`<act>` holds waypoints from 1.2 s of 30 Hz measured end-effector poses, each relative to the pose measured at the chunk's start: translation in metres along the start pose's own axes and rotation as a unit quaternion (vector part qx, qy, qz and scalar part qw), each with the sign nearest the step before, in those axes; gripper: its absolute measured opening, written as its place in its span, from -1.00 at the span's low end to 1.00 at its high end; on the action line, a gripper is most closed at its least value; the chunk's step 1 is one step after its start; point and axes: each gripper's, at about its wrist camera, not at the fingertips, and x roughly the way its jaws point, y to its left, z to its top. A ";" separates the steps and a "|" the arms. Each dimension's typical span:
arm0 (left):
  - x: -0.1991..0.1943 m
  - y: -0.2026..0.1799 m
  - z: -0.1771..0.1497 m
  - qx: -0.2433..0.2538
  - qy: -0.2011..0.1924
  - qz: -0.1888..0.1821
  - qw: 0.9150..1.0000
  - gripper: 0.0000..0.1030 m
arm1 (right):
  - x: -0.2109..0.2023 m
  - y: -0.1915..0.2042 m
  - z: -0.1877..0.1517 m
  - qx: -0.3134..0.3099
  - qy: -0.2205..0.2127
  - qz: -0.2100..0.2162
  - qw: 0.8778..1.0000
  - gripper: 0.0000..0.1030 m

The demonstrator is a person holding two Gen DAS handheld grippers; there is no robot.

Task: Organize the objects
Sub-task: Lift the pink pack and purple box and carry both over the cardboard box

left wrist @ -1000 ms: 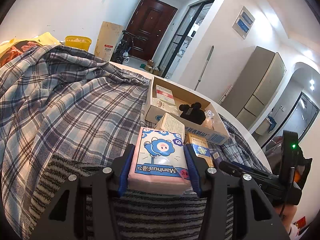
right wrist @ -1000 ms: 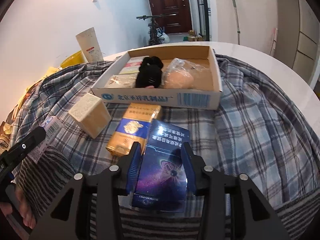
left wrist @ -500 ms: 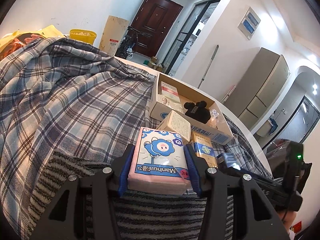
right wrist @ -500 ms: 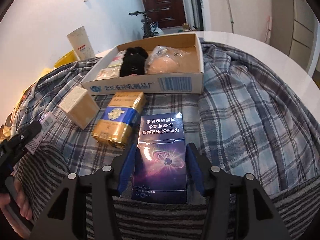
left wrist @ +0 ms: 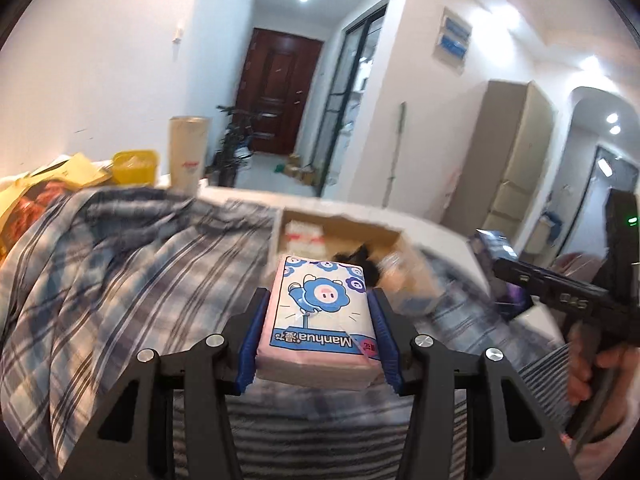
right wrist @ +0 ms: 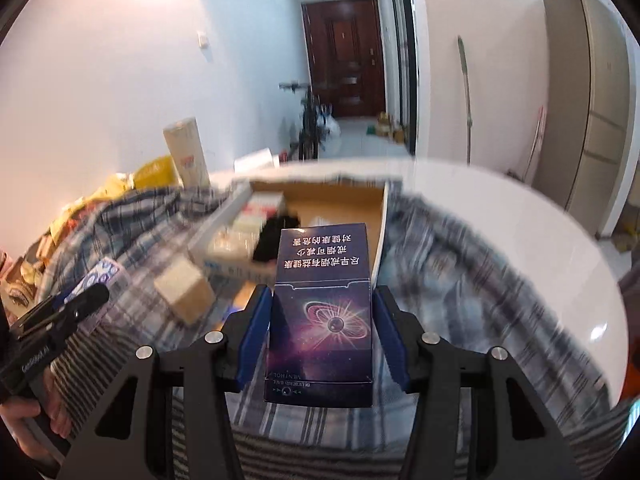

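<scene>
With the pink tissue pack (left wrist: 318,320) clamped in the left tool (left wrist: 318,334) and the dark blue carton (right wrist: 322,320) clamped in the right tool (right wrist: 320,336), both raised short of the cardboard box (right wrist: 380,232) ahead, a slip or rim strike was risked.

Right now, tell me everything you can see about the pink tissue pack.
The tissue pack is a soft, flat plastic-wrapped packet, pink at the sides, with a white and blue face showing a cartoon flower character and the word Manhua. It lies face up, roughly level, clamped by its long sides between the blue pads of the left gripper. It looks lifted off the plaid cloth, with nothing else touching it.
</scene>
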 end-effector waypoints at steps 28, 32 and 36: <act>0.200 -0.049 0.146 -0.004 -0.005 -0.005 1.000 0.00 | 0.149 -0.042 0.123 0.066 -0.001 0.013 0.998 -0.01; 0.230 -0.044 0.125 0.001 0.036 0.016 0.999 0.00 | 0.172 -0.051 0.116 0.056 0.017 -0.005 0.998 -0.01; 0.243 -0.039 0.109 -0.002 0.055 0.016 0.998 0.00 | 0.189 -0.066 0.109 0.076 0.045 0.000 0.996 -0.01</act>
